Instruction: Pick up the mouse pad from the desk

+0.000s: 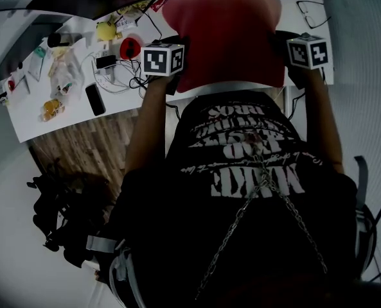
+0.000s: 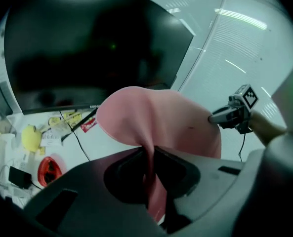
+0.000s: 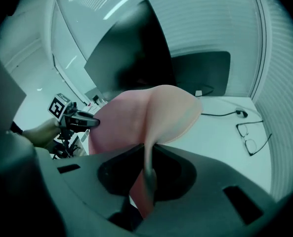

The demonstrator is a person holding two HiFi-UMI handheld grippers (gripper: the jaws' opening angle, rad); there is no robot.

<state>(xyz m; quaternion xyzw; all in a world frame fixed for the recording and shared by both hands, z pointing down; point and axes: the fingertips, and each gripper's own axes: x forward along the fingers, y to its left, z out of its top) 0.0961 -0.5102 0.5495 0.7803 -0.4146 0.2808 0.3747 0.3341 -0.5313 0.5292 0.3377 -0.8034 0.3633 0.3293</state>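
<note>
1. Head view: the pink mouse pad point(image 1: 229, 31) is held up in front of my operator's chest, above the white counter point(image 1: 39, 111) and stretched between the two grippers.
2. Left gripper view: the mouse pad point(image 2: 158, 115) bows upward like a sheet. One edge of it runs down into the left gripper point(image 2: 150, 168), whose jaws stand narrow and are clamped on that edge.
3. Right gripper view: the opposite edge of the mouse pad point(image 3: 173, 110) drops into the right gripper point(image 3: 148, 174). Its jaws are likewise narrow and pinch the pad between them.
4. Each gripper shows in the other's view, at the far side of the pad: the right gripper point(image 2: 220, 116) and the left gripper point(image 3: 89, 122).
5. From above, the left gripper point(image 1: 172, 76) and right gripper point(image 1: 294, 66) sit at the pad's two side edges, marker cubes uppermost.
6. Surroundings on the counter: a dark monitor point(image 2: 87, 48) behind the pad, a pair of glasses point(image 3: 255, 137) to the right, and to the left a red round object point(image 1: 131, 47), a yellow object point(image 1: 105, 29) and a black phone point(image 1: 95, 99).
7. Wood floor point(image 1: 90, 140) shows beyond the counter's near edge.
</note>
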